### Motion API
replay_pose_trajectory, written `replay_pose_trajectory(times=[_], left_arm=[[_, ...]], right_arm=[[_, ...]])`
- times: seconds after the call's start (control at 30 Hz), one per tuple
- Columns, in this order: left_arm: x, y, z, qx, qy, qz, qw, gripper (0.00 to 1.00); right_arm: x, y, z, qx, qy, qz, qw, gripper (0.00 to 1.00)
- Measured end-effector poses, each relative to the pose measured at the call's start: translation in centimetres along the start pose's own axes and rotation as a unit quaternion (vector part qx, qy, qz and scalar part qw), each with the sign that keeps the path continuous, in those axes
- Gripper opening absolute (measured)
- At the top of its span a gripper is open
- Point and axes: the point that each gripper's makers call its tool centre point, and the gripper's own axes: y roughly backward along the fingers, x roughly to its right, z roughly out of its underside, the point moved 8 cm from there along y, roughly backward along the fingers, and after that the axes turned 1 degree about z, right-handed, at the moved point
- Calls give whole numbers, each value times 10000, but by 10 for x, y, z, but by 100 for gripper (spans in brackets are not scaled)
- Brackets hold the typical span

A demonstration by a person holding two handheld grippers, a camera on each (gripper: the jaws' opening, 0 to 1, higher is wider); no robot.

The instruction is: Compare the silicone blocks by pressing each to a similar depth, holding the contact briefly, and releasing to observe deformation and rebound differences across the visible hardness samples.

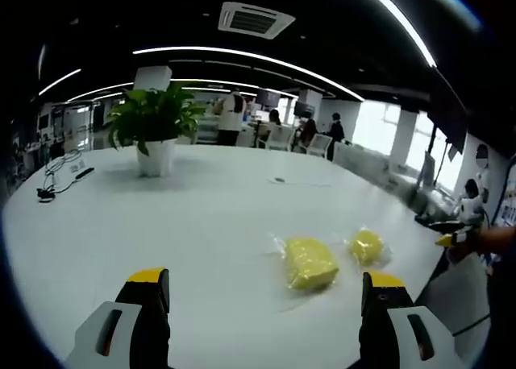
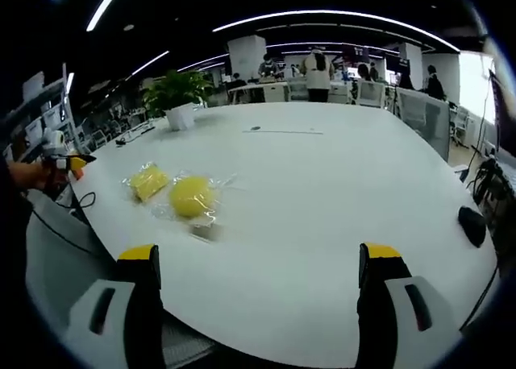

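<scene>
Both the left gripper (image 1: 266,292) and right gripper (image 2: 258,264) gape wide; two bagged yellow silicone blocks (image 1: 310,263) (image 2: 192,196) lie at one and eleven o'clock.

The left tongs (image 1: 265,292) have two black jaws, each capped with a yellow tip and set on a pale grey housing that bears a dark slot outlined in red. The right tongs (image 2: 259,268) are built alike: black jaws, yellow caps, light grey bodies with a dark oval slot on each side. Seen from the other side in each view, the far tongs show a yellow tip against a dark body, with the person's hand (image 2: 32,176) behind them.
</scene>
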Motion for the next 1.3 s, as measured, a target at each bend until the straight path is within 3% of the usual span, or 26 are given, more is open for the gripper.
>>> replay_pose_trajectory(times=[0.23, 0.37, 0.47, 0.9, 0.97, 1.0, 1.03, 1.07, 1.13, 1.2, 1.3], left_arm=[[-1, -1, 4, -81, -78, 34, 9999, 100], [-5, -1, 6, -125, -28, 56, 9999, 100], [-11, -2, 10, -353, 90, -41, 9993, 100], [-15, -19, 3, -478, 94, 186, 9986, 100], [-14, -24, 6, -755, 327, 261, 9963, 100], [-11, -28, 8, -1091, 856, 406, 9895, 100], [-11, -30, 7, -1180, 1063, 478, 9861, 100], [-12, -35, 2, -1037, 1044, 514, 9878, 100], [-11, -38, -3, -1025, 798, 542, 9900, 100], [-13, -46, -4, -1183, 556, 584, 9897, 100], [-8, -54, -4, -1420, 643, 923, 9835, 100]], right_arm=[[0, 3, -3, 87, 53, -70, 9999, 96], [1, 4, -1, -118, -9, -92, 9999, 96], [4, 7, -3, 46, -50, -29, 10000, 96], [0, 5, 1, 10, -231, -58, 9997, 96], [-2, 6, 1, -4, -198, -68, 9998, 96], [-3, 5, 1, -6, -173, -69, 9998, 96], [-3, 6, 1, -7, -150, -70, 9999, 96], [-3, 5, 0, -14, -147, -73, 9999, 96], [-2, 4, 1, -18, -174, -64, 9998, 96], [-2, 3, 1, -5, -224, -50, 9997, 96], [-6, 1, -1, 89, -350, -88, 9993, 96]])
